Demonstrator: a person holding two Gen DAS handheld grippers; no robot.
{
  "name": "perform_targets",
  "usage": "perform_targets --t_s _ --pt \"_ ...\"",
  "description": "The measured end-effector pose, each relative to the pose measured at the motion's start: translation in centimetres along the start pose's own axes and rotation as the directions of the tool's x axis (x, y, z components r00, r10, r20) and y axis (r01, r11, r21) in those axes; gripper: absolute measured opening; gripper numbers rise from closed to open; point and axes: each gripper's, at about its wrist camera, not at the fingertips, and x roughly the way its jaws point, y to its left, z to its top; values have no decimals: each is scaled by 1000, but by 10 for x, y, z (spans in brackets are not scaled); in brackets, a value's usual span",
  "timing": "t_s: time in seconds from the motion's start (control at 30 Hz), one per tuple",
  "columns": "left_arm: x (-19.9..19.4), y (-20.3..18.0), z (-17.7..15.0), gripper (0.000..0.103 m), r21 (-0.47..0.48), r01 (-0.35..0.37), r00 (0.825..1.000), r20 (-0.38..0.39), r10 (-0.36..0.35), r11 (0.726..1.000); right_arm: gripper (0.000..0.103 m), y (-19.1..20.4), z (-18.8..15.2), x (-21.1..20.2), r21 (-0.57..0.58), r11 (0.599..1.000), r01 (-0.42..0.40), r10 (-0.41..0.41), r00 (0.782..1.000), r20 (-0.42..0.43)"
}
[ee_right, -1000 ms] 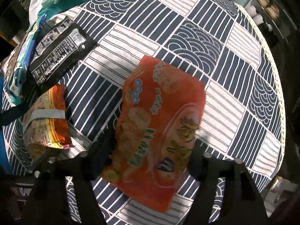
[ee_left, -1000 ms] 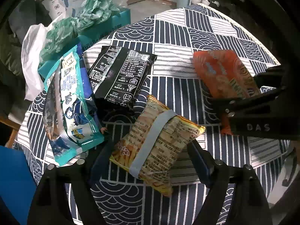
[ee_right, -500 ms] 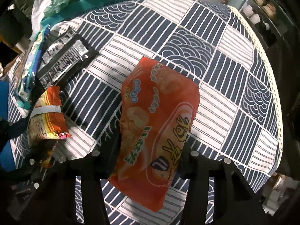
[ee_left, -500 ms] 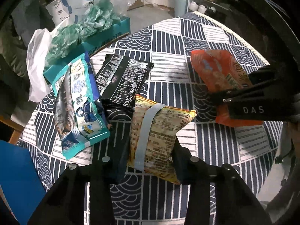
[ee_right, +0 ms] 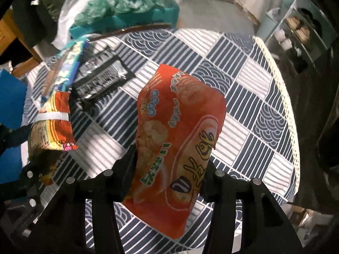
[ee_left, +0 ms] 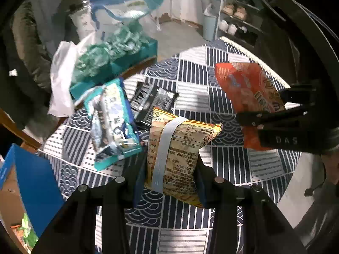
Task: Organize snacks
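- Snacks are split between the grippers and the tablecloth (ee_left: 190,97): two packets are held up, two lie flat.
- Left gripper (ee_left: 169,175) has its jaws nearly closed, pressing both sides of a yellow snack packet (ee_left: 180,148). The packet stands up out of the jaws, its printed back and a pale grey seam strip facing the camera, clear of the cloth.
- Right gripper (ee_right: 167,177) has its jaws pinched on the lower part of an orange-red snack packet (ee_right: 178,131), which rises upright between them, off the cloth; its bottom corner hangs below the jaws.
- From the left wrist view the right gripper appears as a black bar at the right edge of the table, covering the lower end of the orange-red packet.
- Black snack packet (ee_left: 152,101) lies flat near the far left edge of the table; the yellow packet hides its near end.
- Teal and blue snack packet (ee_left: 112,122) lies just beside the black one, at the left edge; its print is blurred.
- Teal box (ee_left: 118,65) sits past the table's far left edge, stuffed with crumpled green wrapping whose contents cannot be made out.
- Blue box (ee_left: 31,180) is cut off at the lower left.
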Motion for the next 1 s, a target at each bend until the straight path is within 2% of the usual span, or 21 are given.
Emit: perform_targets --t_s 0.17,0.47,1.0 --pt "-26 6 2 42 -27 -27 999 45 28 999 49 16 3 -24 -36 999 -22 24 998 54" --pt "-58 28 -5 42 -82 -76 994 76 82 994 49 41 11 -61 -97 993 -68 80 989 127" --pt "-117 85 -29 42 -227 -162 977 103 189 960 49 113 23 -96 -227 962 -152 193 966 171"
